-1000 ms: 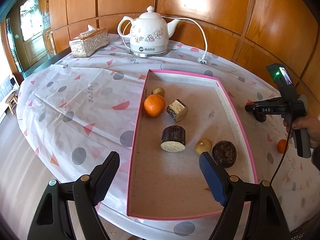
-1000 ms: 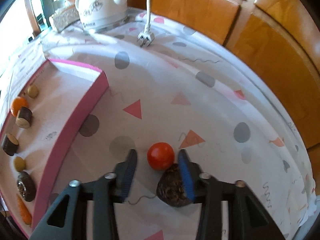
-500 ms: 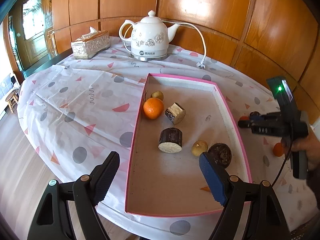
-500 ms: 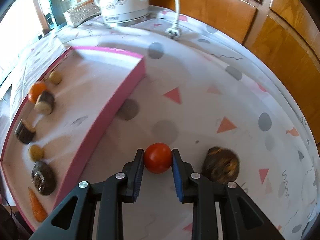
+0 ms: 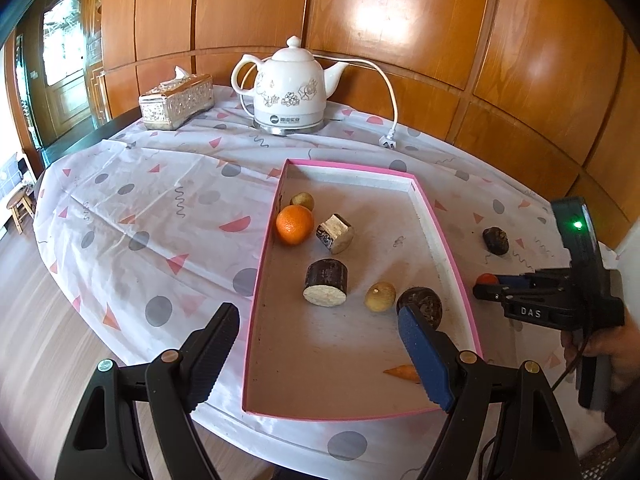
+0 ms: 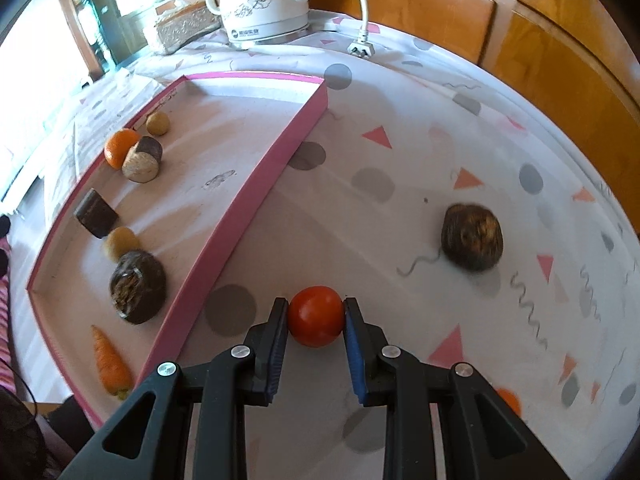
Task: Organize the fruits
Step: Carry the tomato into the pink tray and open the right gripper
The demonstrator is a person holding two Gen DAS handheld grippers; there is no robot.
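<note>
Right wrist view puts the red tomato [image 6: 316,316] squarely between the right gripper's [image 6: 316,318] two pads, both faces pressing its sides, so it is pinched and carried just above the patterned tablecloth [image 6: 400,152]. It is round, smooth and glossy, with no long axis to worry about. The pink tray [image 6: 256,196] lies to the left of the fingers, its near wall just beside the fruit, so I judge the coming move to be a short lift leftward over that rim. Inside it sit an orange [image 6: 119,147], cut dark-skinned pieces and a small carrot [image 6: 109,360]. A dark rough fruit [image 6: 472,237] waits on the cloth to the right. The left gripper [image 5: 316,344] hangs spread wide and empty over the tray's near end.
</note>
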